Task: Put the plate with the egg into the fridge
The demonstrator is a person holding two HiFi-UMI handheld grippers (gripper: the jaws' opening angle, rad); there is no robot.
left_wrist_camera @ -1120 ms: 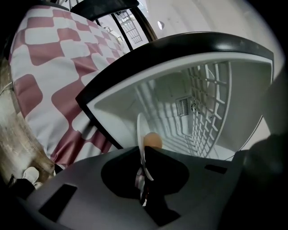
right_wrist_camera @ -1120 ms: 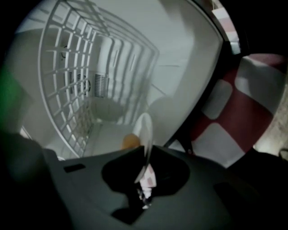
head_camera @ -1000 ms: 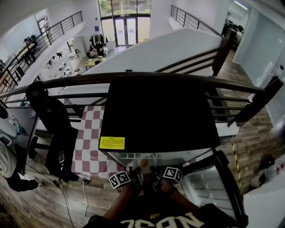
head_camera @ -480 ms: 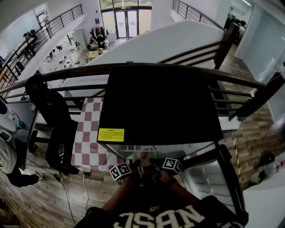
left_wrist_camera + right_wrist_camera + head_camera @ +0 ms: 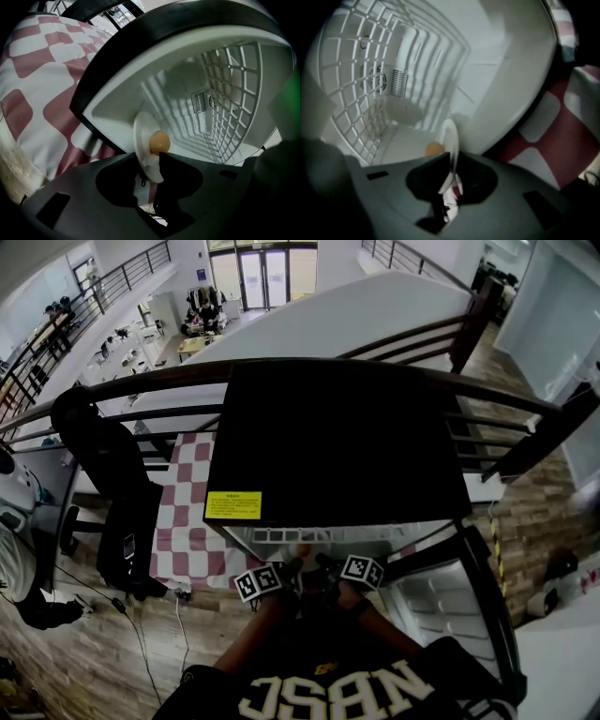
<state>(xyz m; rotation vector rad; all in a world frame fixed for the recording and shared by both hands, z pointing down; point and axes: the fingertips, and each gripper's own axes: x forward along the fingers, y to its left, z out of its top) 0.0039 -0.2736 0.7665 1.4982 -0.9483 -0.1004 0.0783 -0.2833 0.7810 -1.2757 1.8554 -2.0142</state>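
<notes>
A white plate [image 5: 142, 136] with a brown egg [image 5: 160, 142] on it is held at the mouth of the open fridge [image 5: 337, 446], over its white interior [image 5: 187, 89]. My left gripper [image 5: 147, 165] has the plate's near rim between its jaws; the jaws are opening and no longer press on it. From the other side my right gripper [image 5: 452, 164] is shut on the plate's rim [image 5: 450, 140], with the egg [image 5: 433, 149] just beyond. In the head view both grippers [image 5: 289, 570] [image 5: 324, 566] meet at the fridge's front edge, and the plate is mostly hidden there.
The fridge door [image 5: 450, 615] hangs open at the right. A wire shelf [image 5: 351, 70] sits inside. A red-and-white checkered cloth [image 5: 192, 521] lies left of the fridge, beside a black chair [image 5: 112, 493]. A dark railing [image 5: 187, 381] runs behind. Cables [image 5: 122, 624] trail on the floor.
Both grippers have moved forward to the fridge opening, and the plate with the egg has slid under the fridge's top edge, where less of it shows.
</notes>
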